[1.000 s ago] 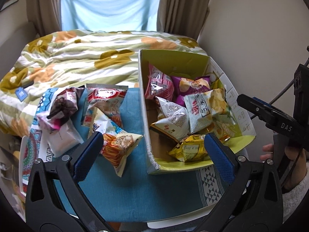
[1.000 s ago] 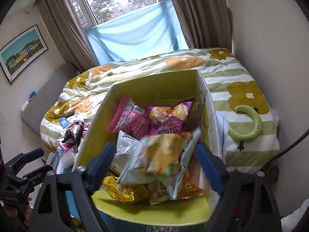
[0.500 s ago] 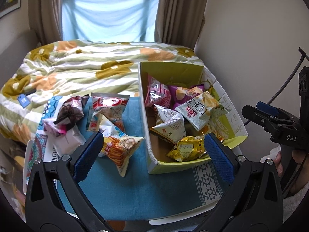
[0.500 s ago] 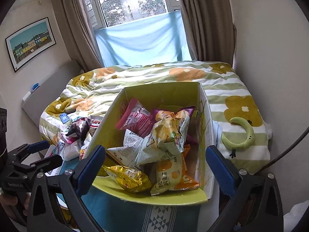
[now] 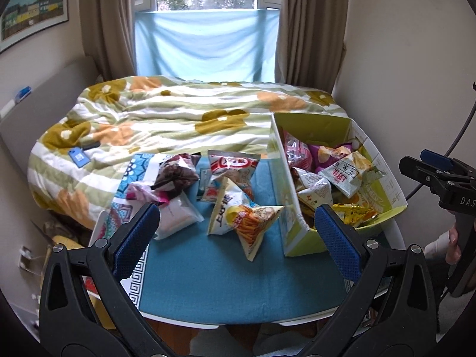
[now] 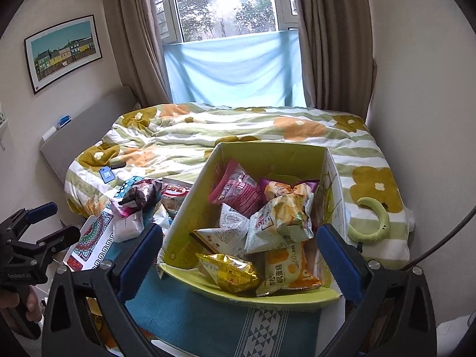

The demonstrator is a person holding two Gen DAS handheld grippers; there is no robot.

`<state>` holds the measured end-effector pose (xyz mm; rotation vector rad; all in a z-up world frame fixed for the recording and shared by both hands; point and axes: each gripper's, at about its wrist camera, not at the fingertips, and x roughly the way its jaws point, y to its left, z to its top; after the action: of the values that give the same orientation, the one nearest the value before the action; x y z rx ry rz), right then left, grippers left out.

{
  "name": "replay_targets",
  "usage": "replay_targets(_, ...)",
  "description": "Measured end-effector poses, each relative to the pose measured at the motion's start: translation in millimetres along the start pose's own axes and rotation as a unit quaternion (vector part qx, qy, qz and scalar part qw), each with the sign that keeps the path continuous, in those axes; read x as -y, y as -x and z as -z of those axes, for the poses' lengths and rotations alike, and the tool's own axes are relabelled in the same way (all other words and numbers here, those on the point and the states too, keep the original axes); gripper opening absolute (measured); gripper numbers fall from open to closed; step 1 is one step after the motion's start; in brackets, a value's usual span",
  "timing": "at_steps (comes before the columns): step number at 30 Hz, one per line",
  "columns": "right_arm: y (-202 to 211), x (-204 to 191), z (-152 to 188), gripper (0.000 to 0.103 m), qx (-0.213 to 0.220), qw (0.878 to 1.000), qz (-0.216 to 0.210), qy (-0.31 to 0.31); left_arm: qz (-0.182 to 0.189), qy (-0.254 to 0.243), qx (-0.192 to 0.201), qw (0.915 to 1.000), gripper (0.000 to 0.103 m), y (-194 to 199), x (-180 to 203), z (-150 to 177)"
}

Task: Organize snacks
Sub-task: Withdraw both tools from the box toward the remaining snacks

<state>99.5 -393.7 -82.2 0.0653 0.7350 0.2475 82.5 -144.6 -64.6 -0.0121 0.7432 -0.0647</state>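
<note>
A yellow-green cardboard box (image 5: 293, 238) (image 6: 184, 220) stands on the right of the blue cloth and holds several snack bags; a pale green-and-yellow bag (image 6: 279, 223) (image 5: 346, 172) lies on top. Several loose bags lie left of the box: an orange fries bag (image 5: 247, 220), a red-and-white bag (image 5: 230, 169), a dark brown bag (image 5: 175, 171) and a white bag (image 5: 175, 220). My left gripper (image 5: 236, 232) is open and empty, hanging back above the cloth's front. My right gripper (image 6: 238, 253) is open and empty, above the box's near end.
The blue cloth (image 5: 214, 279) covers a small white table. A bed with a flowered quilt (image 5: 178, 119) lies just behind. A patterned tray (image 6: 89, 244) holds the left bags. A green curved toy (image 6: 372, 223) lies on the bed right of the box. A wall is close on the right.
My right gripper opened and let the pale green-and-yellow bag fall into the box, then drew back and up. My left gripper also pulled back and up, staying open.
</note>
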Motion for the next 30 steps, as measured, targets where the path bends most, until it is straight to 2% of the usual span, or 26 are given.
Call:
replay_targets(7, -16.2, -39.8, -6.2, 0.103, -0.01, 1.0, -0.02, -0.009, -0.008, 0.0, -0.01, 0.9999, 0.103, -2.7, -66.3, 8.2)
replay_targets(13, -42.8, -87.6, -9.8, 0.103, -0.017, 0.999, -0.022, -0.025, 0.008, -0.011, -0.02, 0.9997, 0.103, -18.8, -128.7, -7.8)
replay_targets(17, -63.3, -119.7, -12.8, 0.103, -0.023, 0.999, -0.008, -0.034, 0.031, -0.02, -0.03, 0.9989, 0.103, -40.7, -162.8, -24.4)
replay_targets(23, -93.3, -154.7, -9.6, 0.103, -0.031, 0.996, 0.018, -0.077, 0.075, -0.052, -0.056, 0.9943, 0.103, -87.4, -196.1, -47.6)
replay_targets(30, -120.6, -180.4, 2.3, 0.103, -0.04, 0.986, 0.089, -0.132, 0.124, -0.059, -0.097, 0.9857, 0.103, -162.1, -202.3, -76.3)
